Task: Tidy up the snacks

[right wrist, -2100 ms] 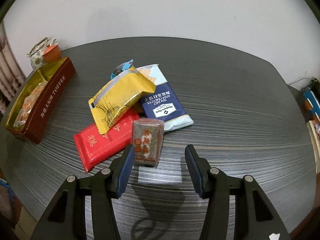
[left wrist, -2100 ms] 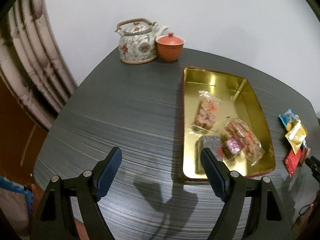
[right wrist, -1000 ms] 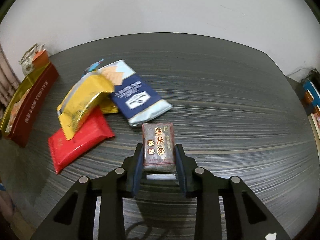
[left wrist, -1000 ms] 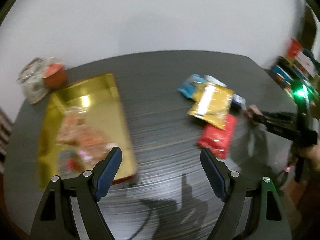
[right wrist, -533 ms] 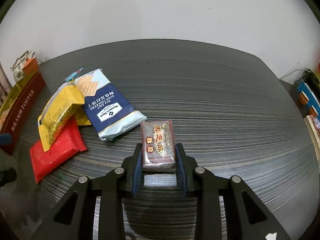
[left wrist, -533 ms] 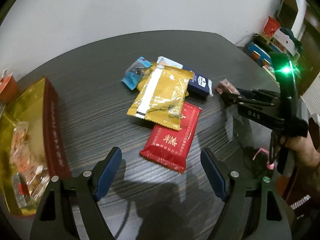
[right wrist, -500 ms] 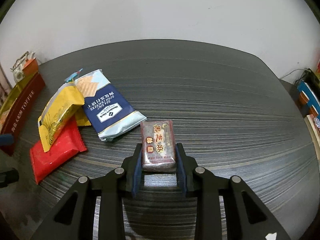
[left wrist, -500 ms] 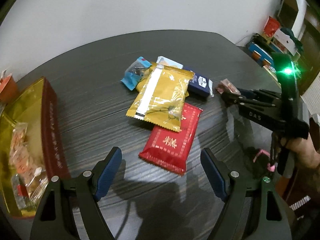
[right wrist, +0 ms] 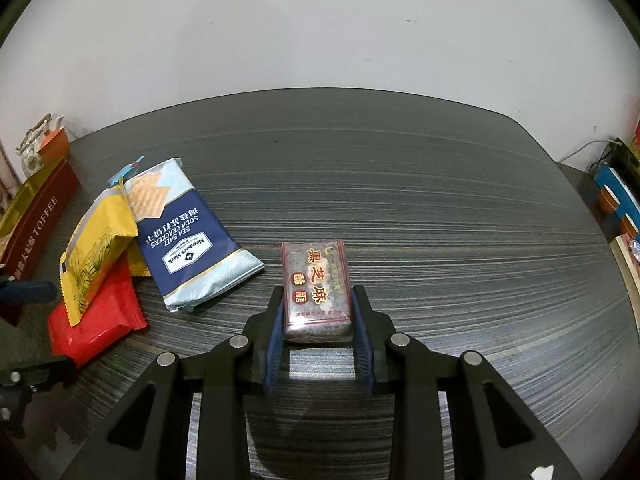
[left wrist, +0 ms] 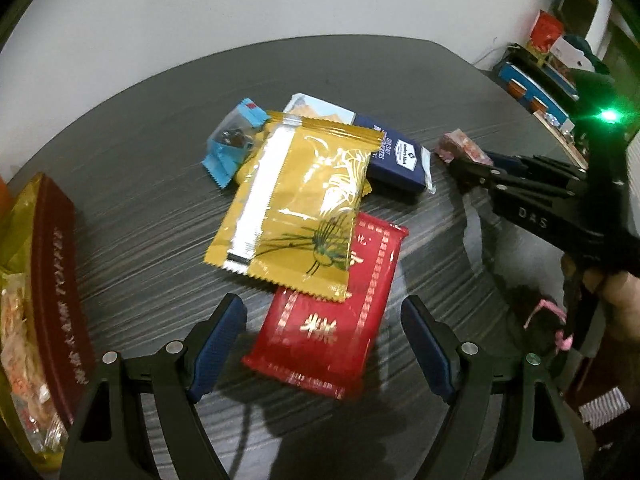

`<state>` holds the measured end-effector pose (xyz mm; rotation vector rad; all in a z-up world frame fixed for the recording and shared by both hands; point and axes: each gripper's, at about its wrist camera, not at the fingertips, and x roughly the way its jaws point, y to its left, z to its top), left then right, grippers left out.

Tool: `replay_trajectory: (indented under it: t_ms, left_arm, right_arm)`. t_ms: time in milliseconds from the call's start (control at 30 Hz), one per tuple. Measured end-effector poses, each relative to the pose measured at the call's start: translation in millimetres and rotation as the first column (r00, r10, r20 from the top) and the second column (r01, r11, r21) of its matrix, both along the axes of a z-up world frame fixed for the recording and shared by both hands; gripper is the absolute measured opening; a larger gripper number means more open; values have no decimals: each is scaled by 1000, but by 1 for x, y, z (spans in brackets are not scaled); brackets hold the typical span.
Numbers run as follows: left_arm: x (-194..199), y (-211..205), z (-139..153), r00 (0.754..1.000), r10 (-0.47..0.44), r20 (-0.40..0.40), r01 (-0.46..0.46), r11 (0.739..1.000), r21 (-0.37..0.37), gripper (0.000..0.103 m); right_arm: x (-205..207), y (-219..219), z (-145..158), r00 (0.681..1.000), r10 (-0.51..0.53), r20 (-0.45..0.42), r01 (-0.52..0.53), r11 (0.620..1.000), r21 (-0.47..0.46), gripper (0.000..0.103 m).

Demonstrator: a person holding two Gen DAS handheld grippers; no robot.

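From the left wrist, the left gripper (left wrist: 322, 344) hangs spread and empty above the red packet (left wrist: 332, 312). The toffee tin (left wrist: 52, 280) already holds some snacks. Yellow, navy cracker and blue packets are not yet in it.

From the right wrist, the right gripper (right wrist: 318, 328) pinches the sesame cake bar (right wrist: 316, 288), not yet in the tin.

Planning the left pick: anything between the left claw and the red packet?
Nothing between them: the open left claw sits right over the red packet. But the yellow packet overlaps its far end.
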<state>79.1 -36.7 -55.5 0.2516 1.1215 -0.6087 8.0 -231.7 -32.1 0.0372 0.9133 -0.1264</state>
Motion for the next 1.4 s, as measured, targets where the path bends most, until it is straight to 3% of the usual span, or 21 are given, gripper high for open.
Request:
replay_trajectory:
  t_ms: [400, 833, 1033, 1400]
  left_arm:
    - [1, -21, -9, 998, 23, 54, -26, 998, 57, 81]
    - [-16, -10, -4, 996, 83, 41, -85, 995, 50, 50]
    - [-28, 2, 0, 996, 91, -7, -90, 995, 33, 49]
    - [-62, 32, 24, 997, 74, -3, -74, 997, -8, 47]
  right_arm:
    - [0, 0, 0, 1000, 1, 0, -1, 1000, 1, 29]
    - [0, 0, 0, 1000, 0, 0, 0, 1000, 3, 30]
    - [0, 0, 0, 1000, 0, 0, 0, 1000, 2, 30]
    - [0, 0, 0, 1000, -1, -1, 2, 1000, 3, 31]
